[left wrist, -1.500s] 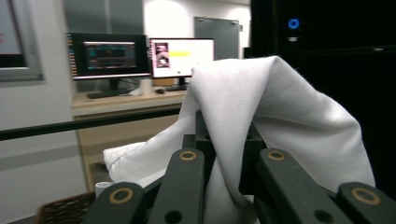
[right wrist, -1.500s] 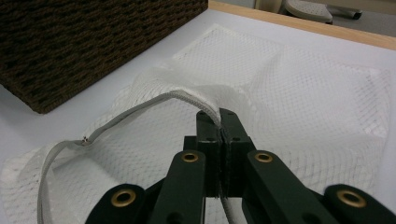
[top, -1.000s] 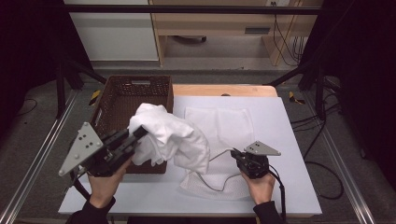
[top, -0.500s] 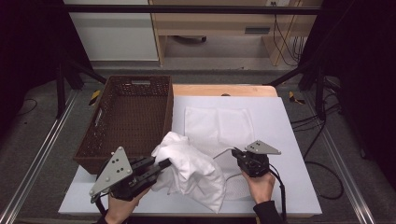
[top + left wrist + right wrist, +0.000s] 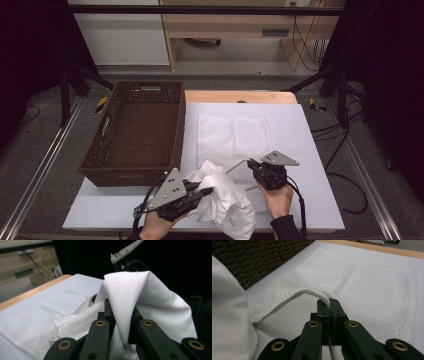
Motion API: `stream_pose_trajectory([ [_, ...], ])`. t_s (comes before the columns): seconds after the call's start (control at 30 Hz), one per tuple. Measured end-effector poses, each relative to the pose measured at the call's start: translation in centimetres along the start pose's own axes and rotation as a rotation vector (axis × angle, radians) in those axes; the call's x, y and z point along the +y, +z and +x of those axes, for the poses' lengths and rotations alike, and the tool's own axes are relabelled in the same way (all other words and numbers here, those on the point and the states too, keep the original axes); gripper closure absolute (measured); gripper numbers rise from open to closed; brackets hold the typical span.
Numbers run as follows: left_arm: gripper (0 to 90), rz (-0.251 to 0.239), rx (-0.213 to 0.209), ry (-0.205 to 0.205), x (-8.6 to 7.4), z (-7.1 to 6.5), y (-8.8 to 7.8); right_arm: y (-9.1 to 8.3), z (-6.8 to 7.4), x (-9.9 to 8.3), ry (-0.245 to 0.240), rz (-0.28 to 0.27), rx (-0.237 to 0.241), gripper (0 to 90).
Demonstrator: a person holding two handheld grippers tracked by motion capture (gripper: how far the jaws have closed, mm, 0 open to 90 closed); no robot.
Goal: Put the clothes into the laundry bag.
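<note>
Cloth (image 5: 222, 202) is pinched by the left hand-held gripper (image 5: 210, 191) at the near worktop (image 5: 305, 130) edge; the mesh bag's (image 5: 235, 137) rim is pinched by the right hand-held gripper (image 5: 251, 165). The rim should be lifted wide before the cloth is fed in.

left jaws' tips buried under the white cloth (image 5: 130, 292); cloth's lower folds cut by the frame edge

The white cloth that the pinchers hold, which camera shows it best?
The left gripper view: the white cloth drapes up close, pinched in the left gripper. The high view shows it small and bunched; the right gripper view catches just an edge.
</note>
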State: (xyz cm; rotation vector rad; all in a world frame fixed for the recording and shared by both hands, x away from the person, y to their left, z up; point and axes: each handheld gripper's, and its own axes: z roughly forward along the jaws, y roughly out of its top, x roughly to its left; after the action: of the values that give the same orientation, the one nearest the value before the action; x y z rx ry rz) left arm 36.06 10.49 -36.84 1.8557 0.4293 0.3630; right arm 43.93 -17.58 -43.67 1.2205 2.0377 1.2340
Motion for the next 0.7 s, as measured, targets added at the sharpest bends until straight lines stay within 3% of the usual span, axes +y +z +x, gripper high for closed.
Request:
stream_pose_trajectory([
  [0.1, 82.6, 0.037, 0.005, 0.013, -0.5, -0.2, 1.7, 0.1, 0.1, 0.0, 0.004, 0.003, 0.003, 88.3],
  [0.47, 82.5, 0.175, -0.009, -0.013, -2.0, 0.4, 7.8, 0.3, 0.1, -0.3, 0.002, 0.014, 0.006, 88.3],
  [0.57, 82.4, 0.210, 0.010, 0.024, -2.5, 0.1, 9.0, 0.3, 0.1, -0.3, -0.003, 0.015, 0.004, 88.3],
  [0.7, 82.3, 0.245, 0.010, 0.018, -3.4, 0.0, 10.4, 0.2, -0.1, -0.3, 0.005, 0.009, 0.005, 88.3],
])
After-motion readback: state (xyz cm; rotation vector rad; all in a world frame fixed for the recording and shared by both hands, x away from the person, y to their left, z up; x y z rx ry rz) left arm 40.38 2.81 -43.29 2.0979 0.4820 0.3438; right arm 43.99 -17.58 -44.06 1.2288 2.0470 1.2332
